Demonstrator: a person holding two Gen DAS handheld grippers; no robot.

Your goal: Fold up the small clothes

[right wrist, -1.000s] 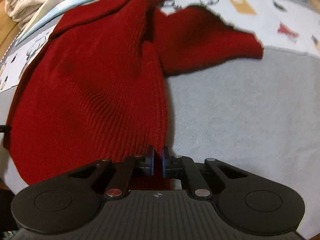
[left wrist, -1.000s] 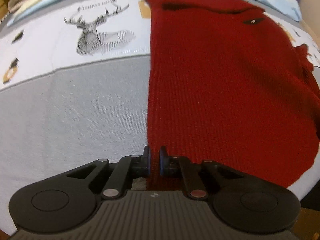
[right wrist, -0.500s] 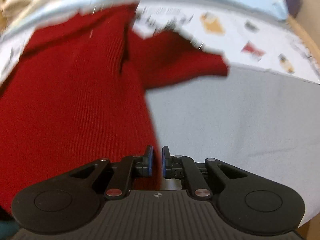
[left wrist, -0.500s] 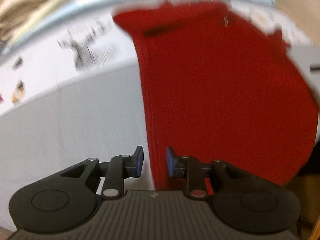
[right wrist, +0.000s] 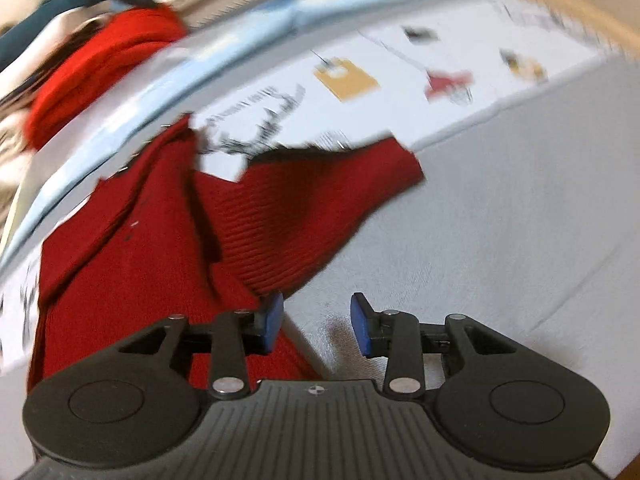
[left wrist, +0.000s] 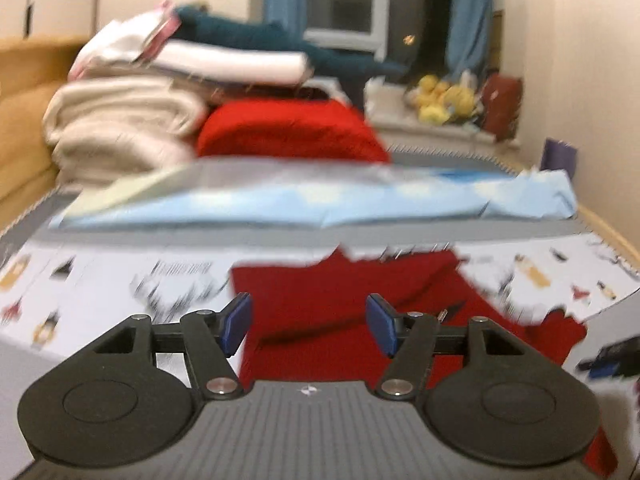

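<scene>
Release is complete: the left gripper (left wrist: 308, 324) and right gripper (right wrist: 316, 322), both clamped on the red sweater's (right wrist: 140, 280) near hem a second ago, now stand with jaws spread and empty. The sweater lies on the bed (right wrist: 520, 220), one sleeve (right wrist: 320, 192) still splayed right. That sleeve probably needs folding inward next.

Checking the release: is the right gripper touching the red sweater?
Cannot tell. In the right wrist view the right gripper is open, bare sheet between its fingers, but one fingertip overlaps the red sweater edge.
</scene>
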